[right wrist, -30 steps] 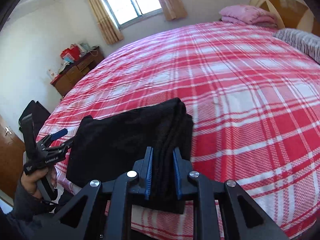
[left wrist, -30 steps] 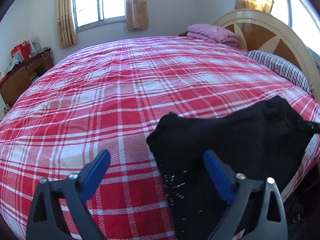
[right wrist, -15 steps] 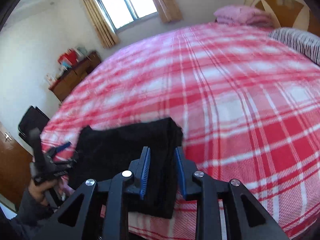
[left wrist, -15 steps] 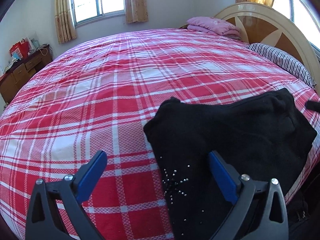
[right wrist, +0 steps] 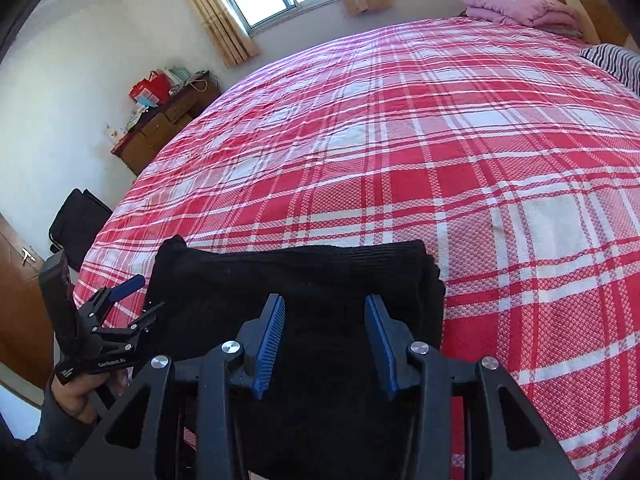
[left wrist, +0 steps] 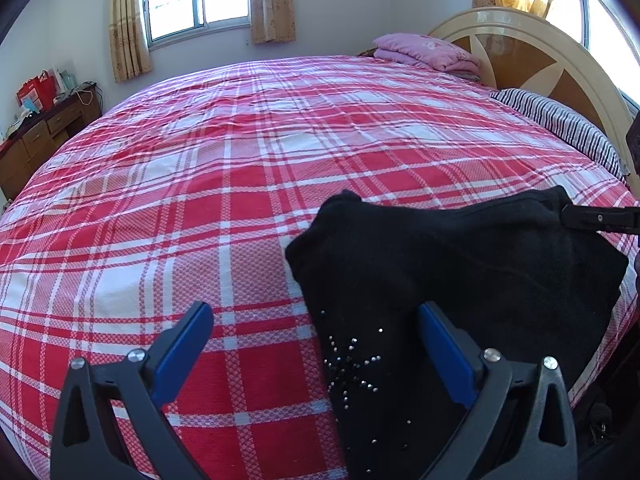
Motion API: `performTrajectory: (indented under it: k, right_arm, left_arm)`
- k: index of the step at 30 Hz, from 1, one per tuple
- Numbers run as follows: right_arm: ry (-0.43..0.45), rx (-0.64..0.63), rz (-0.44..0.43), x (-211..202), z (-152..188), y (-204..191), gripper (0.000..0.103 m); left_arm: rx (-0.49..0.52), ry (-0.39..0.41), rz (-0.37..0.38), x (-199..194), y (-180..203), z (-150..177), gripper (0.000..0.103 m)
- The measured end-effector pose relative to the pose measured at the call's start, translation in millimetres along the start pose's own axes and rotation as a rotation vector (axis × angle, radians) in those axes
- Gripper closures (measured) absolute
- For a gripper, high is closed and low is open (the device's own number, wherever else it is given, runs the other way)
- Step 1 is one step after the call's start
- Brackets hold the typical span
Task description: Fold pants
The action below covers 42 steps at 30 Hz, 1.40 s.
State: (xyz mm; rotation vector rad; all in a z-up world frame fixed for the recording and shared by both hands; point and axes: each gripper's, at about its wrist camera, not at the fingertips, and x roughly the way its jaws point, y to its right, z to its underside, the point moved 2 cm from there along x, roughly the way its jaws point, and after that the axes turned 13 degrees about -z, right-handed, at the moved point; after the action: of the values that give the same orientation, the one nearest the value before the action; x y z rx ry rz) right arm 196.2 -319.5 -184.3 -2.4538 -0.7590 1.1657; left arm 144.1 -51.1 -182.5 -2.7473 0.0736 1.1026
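The black pants [left wrist: 460,280] lie folded in a thick stack at the near edge of the red plaid bed [left wrist: 240,180], with a studded star pattern on top. My left gripper [left wrist: 316,344] is open and empty, its right finger over the pants' left end. My right gripper [right wrist: 326,338] is open above the folded pants [right wrist: 312,280], holding nothing. The left gripper also shows in the right wrist view [right wrist: 134,300], open at the pants' left edge. A tip of the right gripper shows at the left wrist view's right edge [left wrist: 596,220].
A folded pink blanket [left wrist: 428,50] and a striped pillow [left wrist: 560,124] lie by the headboard [left wrist: 540,56]. A wooden dresser [right wrist: 160,128] with clutter stands by the far wall. A black chair [right wrist: 78,224] and a door stand left of the bed.
My right gripper has opened and let go of the folded edge of the pants. My left gripper stays open and has drawn back a little.
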Motion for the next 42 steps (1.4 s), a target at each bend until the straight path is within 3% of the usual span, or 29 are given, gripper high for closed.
performTrajectory:
  k: [8, 13, 18, 23, 29, 31, 35, 38, 42]
  right_arm:
    - [0.016, -0.006, -0.001, -37.2, 18.9, -17.6, 0.057]
    - [-0.043, -0.086, -0.017, -51.9, 51.7, -33.2, 0.052]
    - [-0.072, -0.087, 0.001, -41.3, 65.5, -17.1, 0.052]
    - [-0.076, -0.103, 0.009, -43.5, 59.1, -23.8, 0.052]
    - [0.016, -0.125, -0.059, -35.4, 22.4, -36.2, 0.052]
    - [0.043, -0.105, -0.043, -23.8, 7.5, -27.5, 0.052]
    - [-0.011, 0.013, -0.067, 8.4, -6.8, 7.3, 0.051]
    - [0.017, 0.037, -0.108, -8.5, -5.9, 5.7, 0.051]
    - [0.051, 0.017, -0.038, -41.4, 4.3, 6.1, 0.051]
  left_arm:
    - [0.054, 0.004, -0.03, -19.8, 5.4, -4.7, 0.0]
    - [0.118, 0.051, 0.028, -43.2, 26.0, -6.9, 0.0]
    - [0.209, -0.046, 0.037, -20.0, 48.9, 12.5, 0.0]
    - [0.111, -0.094, 0.106, -11.2, 34.9, 11.7, 0.0]
    - [0.091, -0.026, 0.03, -20.4, 25.2, 2.4, 0.0]
    - [0.055, -0.005, 0.005, -22.4, 15.1, -1.0, 0.0]
    - [0.003, -0.017, -0.011, -14.2, 0.7, -0.9, 0.0]
    - [-0.025, -0.041, 0.013, -7.1, -3.5, 1.9, 0.0]
    - [-0.021, -0.029, 0.029, -9.3, -0.8, 0.1, 0.0]
